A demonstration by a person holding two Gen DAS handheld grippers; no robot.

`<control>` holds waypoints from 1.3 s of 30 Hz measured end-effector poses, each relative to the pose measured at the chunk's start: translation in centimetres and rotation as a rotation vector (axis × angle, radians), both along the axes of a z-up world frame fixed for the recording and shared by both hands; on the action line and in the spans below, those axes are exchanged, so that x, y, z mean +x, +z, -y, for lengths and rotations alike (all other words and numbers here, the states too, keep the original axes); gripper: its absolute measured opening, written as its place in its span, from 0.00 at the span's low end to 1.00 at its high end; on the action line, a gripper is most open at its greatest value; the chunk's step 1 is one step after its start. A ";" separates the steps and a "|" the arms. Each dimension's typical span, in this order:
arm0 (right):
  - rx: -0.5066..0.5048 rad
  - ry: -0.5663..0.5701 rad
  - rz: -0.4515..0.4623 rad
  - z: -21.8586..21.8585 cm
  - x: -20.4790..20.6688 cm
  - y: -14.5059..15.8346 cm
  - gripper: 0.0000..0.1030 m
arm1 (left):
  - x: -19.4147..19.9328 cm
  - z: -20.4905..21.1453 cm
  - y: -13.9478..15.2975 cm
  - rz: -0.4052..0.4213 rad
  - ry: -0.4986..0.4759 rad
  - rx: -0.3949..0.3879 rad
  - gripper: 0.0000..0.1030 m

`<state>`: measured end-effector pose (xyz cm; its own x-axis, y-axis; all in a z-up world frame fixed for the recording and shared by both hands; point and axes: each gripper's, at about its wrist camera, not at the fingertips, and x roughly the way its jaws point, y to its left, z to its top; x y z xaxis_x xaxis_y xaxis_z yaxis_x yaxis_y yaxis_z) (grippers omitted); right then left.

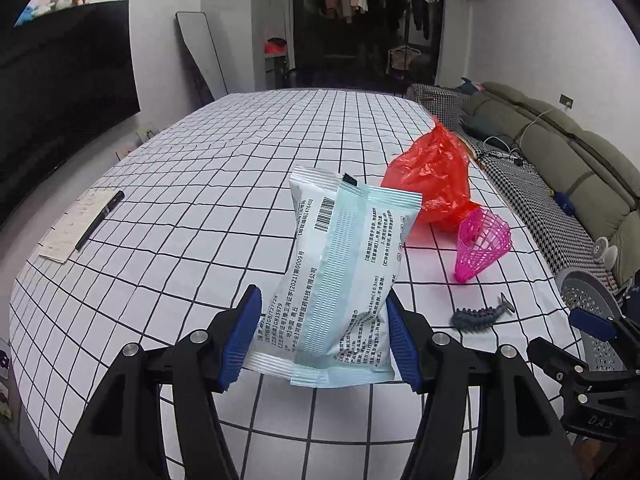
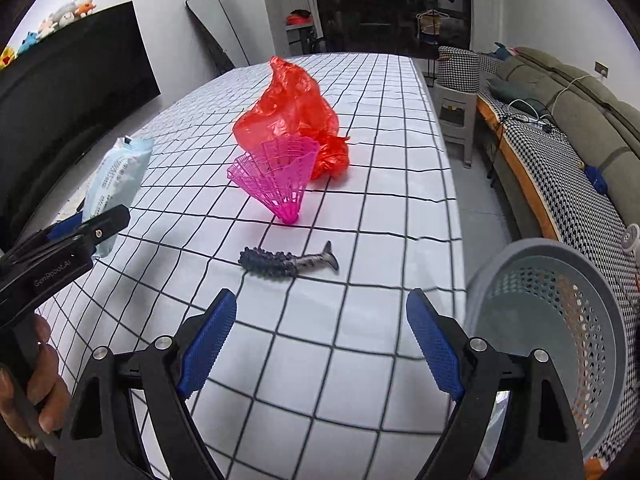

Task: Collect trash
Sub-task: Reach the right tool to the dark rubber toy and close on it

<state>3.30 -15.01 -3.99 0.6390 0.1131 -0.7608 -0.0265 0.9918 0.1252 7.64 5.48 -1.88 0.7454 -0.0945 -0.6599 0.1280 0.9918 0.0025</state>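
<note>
My left gripper (image 1: 322,340) is shut on a pale blue and white wipes packet (image 1: 340,272) and holds it upright above the checked table (image 1: 180,208). The packet also shows at the left of the right wrist view (image 2: 120,176). My right gripper (image 2: 320,340) is open and empty above the table's near edge. A red plastic bag (image 2: 292,116), a pink shuttlecock (image 2: 280,176) and a dark toy fish (image 2: 288,262) lie on the table ahead of it. They also show in the left wrist view: bag (image 1: 432,176), shuttlecock (image 1: 480,244), fish (image 1: 480,316).
A grey perforated bin (image 2: 560,320) stands off the table's right edge, beside my right gripper. A paper with a black pen (image 1: 100,216) lies at the table's left. A sofa (image 2: 580,128) runs along the right wall. A stool (image 2: 456,108) stands by the table.
</note>
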 end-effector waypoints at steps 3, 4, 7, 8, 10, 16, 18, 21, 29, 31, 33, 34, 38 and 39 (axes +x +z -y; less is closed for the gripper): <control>-0.008 -0.001 -0.023 -0.7 1.5 -0.4 0.81 | 0.5 -0.4 0.2 0.019 0.013 0.007 0.58; -0.009 0.000 -0.036 -1.0 2.0 -0.6 0.81 | 0.6 -0.6 0.2 0.023 0.020 0.008 0.58; -0.017 0.008 -0.076 -1.8 3.3 -1.3 0.81 | 1.0 -0.9 0.2 0.034 0.044 0.011 0.58; -0.024 0.010 -0.085 -2.1 3.6 -1.6 0.81 | 1.2 -1.1 0.2 0.037 0.053 0.015 0.58; -0.045 0.012 -0.098 -2.7 4.2 -1.9 0.81 | 1.4 -1.4 0.0 0.037 0.061 0.015 0.58; -0.071 -0.012 -0.124 -3.4 5.4 -2.8 0.81 | 1.7 -1.9 -0.3 0.033 0.069 -0.001 0.58; -0.065 -0.013 -0.133 -3.4 5.7 -2.9 0.81 | 1.7 -1.9 -0.3 0.034 0.068 -0.006 0.58; -0.070 -0.011 -0.146 -3.4 5.9 -3.1 0.81 | 1.8 -2.0 -0.5 0.032 0.068 -0.012 0.58; -0.091 -0.034 -0.155 -3.5 6.4 -3.2 0.82 | 1.9 -2.2 -0.7 0.024 0.064 -0.030 0.58; -0.098 -0.033 -0.156 -3.7 6.4 -3.2 0.82 | 1.9 -2.3 -0.7 0.023 0.062 -0.033 0.58; -0.101 -0.026 -0.157 -3.9 6.4 -3.2 0.82 | 1.9 -2.4 -0.7 0.023 0.061 -0.036 0.58; -0.100 -0.026 -0.157 -4.0 6.4 -3.2 0.82 | 1.9 -2.4 -0.7 0.023 0.061 -0.037 0.58; -0.107 -0.032 -0.159 -4.2 6.3 -3.1 0.83 | 2.0 -2.5 -0.7 0.019 0.059 -0.040 0.58; -0.112 -0.032 -0.161 -4.3 6.4 -3.1 0.83 | 2.0 -2.5 -0.7 0.019 0.058 -0.040 0.58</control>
